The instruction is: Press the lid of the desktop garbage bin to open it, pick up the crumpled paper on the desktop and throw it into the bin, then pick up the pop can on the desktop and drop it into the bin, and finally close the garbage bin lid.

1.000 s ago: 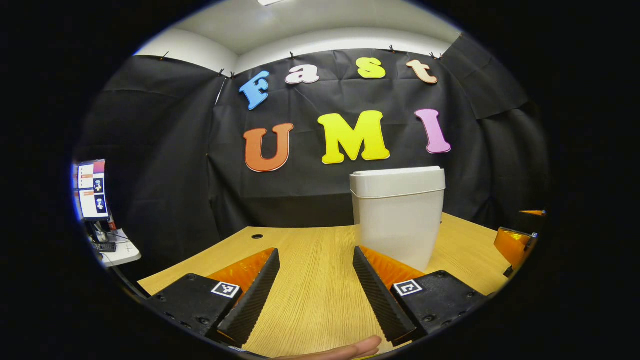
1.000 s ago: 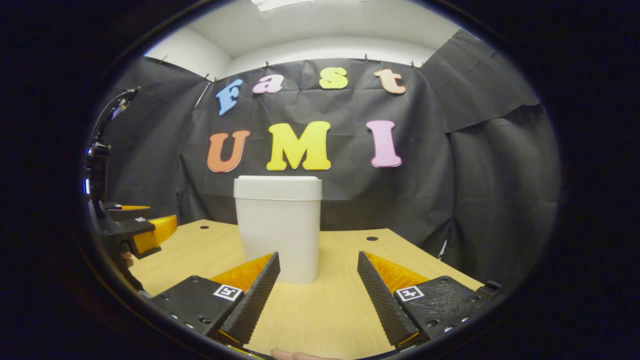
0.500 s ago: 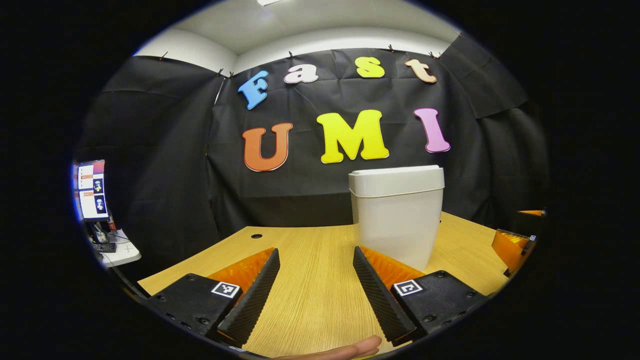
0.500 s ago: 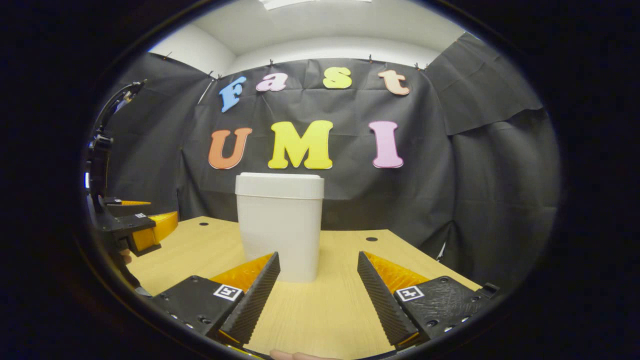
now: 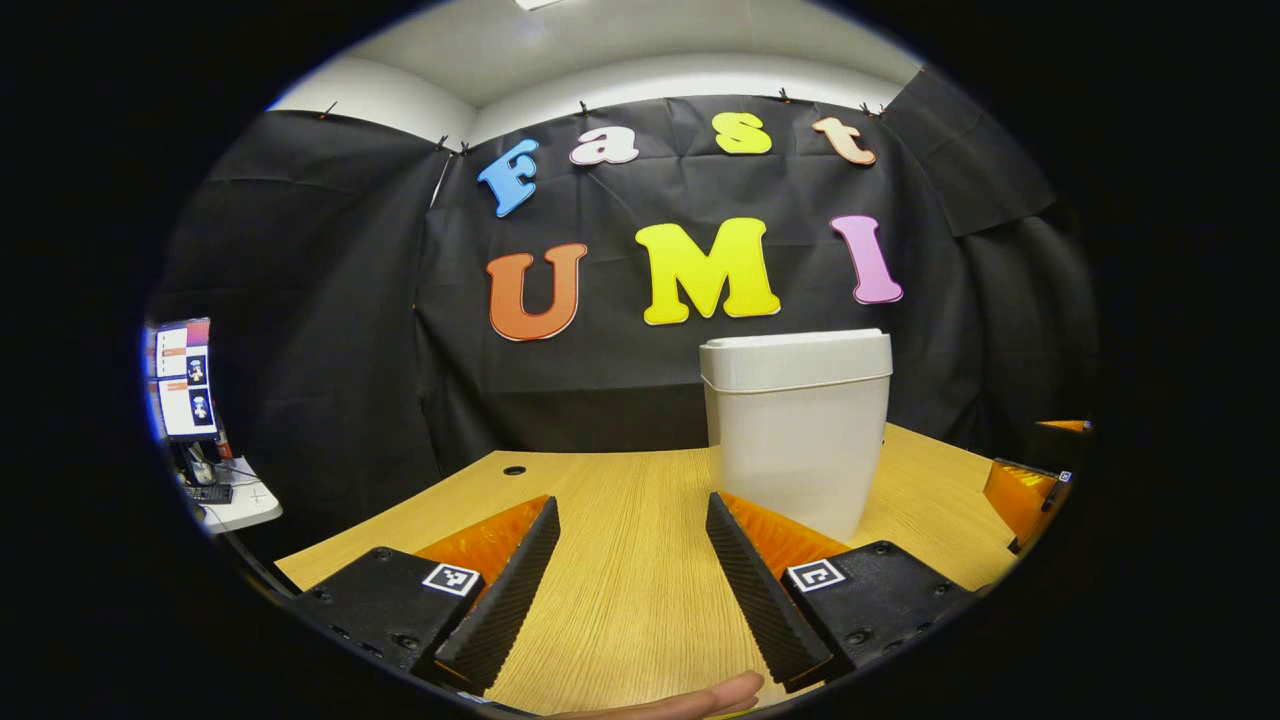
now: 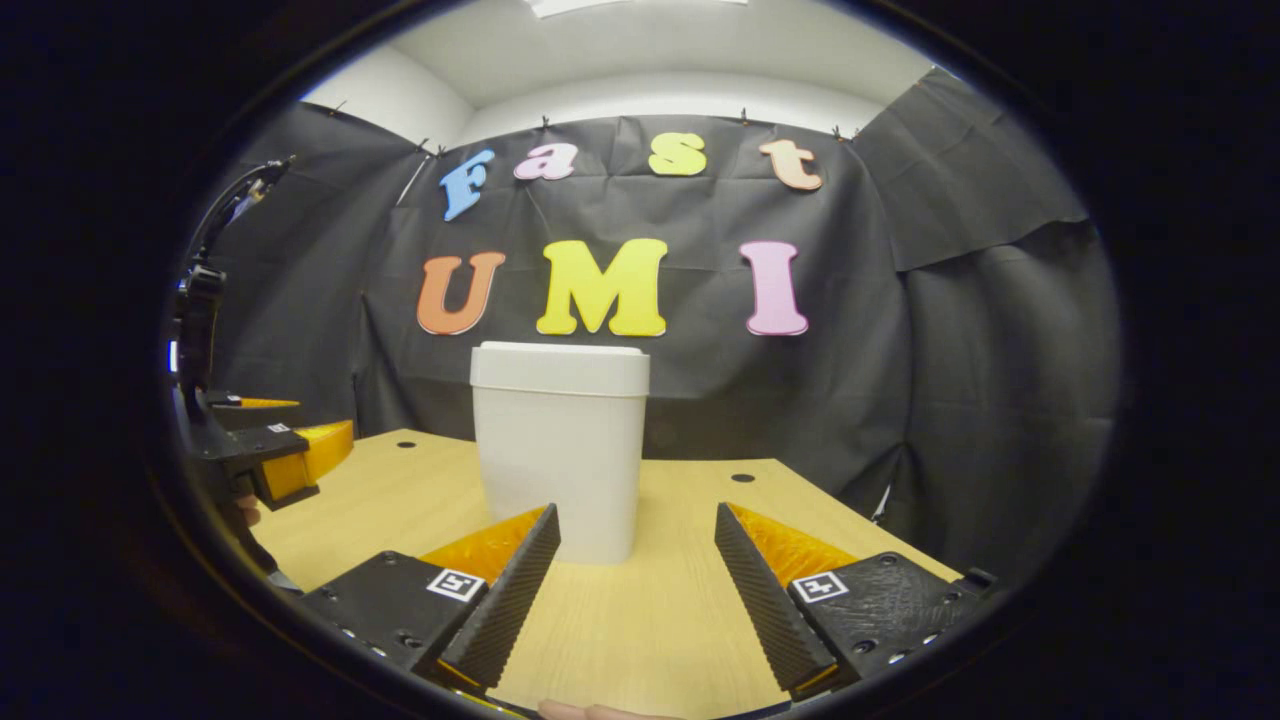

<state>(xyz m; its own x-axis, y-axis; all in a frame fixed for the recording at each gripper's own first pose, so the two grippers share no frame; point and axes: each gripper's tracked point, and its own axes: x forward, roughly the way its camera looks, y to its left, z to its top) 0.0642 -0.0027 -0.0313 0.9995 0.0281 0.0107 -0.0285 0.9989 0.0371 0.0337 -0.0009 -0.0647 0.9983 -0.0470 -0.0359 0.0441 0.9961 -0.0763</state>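
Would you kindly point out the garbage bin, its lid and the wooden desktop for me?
garbage bin (image 6: pixel 558 470), right gripper view, on the middle of its front wall.
lid (image 5: pixel 796 360), left gripper view, on its front edge.
desktop (image 5: pixel 630 560), left gripper view, on the bare wood between the fingers.

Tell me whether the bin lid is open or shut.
Shut. The lid sits flat and level on the bin, with no gap at its rim; the right gripper view shows the same.

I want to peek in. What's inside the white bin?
You can't see inside. The white bin stands on the wooden table with its lid shut, and its walls aren't see-through. Anything in it is hidden.
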